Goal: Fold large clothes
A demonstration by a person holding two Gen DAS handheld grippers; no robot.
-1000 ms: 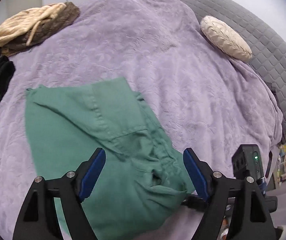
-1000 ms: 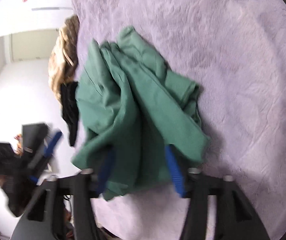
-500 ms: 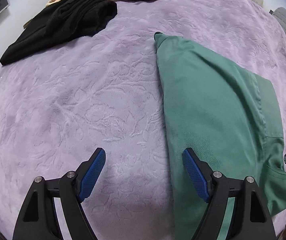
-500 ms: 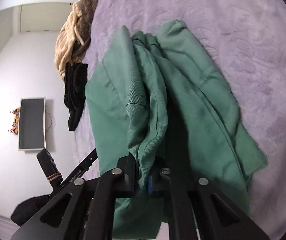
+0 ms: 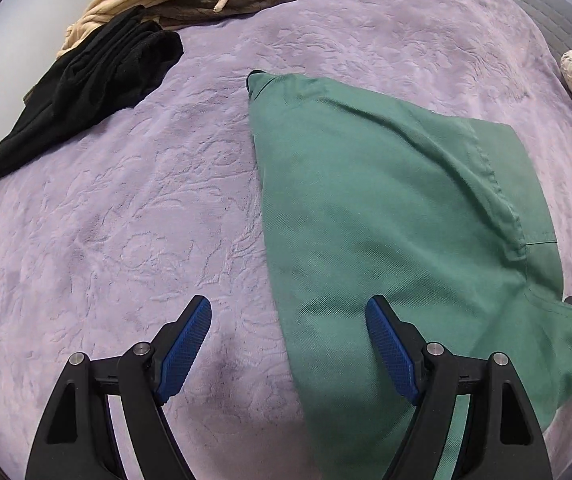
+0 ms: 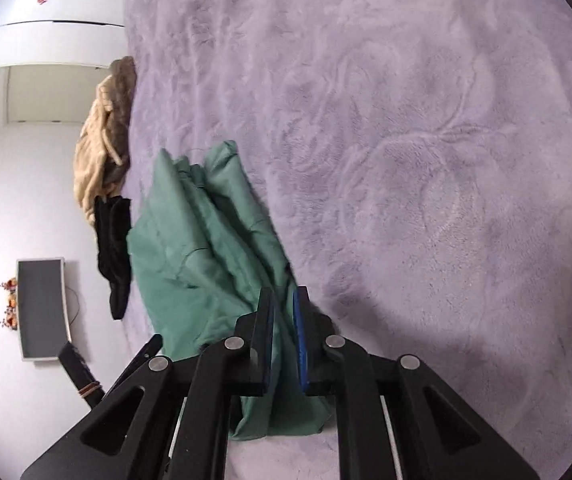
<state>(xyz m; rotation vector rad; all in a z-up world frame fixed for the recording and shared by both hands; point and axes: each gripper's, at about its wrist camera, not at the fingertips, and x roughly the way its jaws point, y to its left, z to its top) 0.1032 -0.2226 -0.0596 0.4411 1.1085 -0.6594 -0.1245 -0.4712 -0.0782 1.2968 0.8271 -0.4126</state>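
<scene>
- The right gripper [image 6: 283,334] has just closed to a narrow gap, pinching a fold of the green garment [image 5: 386,208] to lift that edge.
- The left gripper [image 5: 288,350] hangs wide open and empty, straddling the garment's near edge, seemingly ready to grasp.
- The garment lies on the purple bedspread [image 5: 125,220], spread for folding.
- A black garment [image 5: 85,80] lies beyond, well apart.

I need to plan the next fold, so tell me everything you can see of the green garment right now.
The green garment is plain woven cloth, cotton-like, with stitched seams. It lies on the purple bedspread, partly flat and partly bunched into long folds. One end is pinched between the nearly closed pads of the right gripper, whose jaws have just been moving. The left gripper hovers open over its near edge. It lies apart from the black clothes.
</scene>
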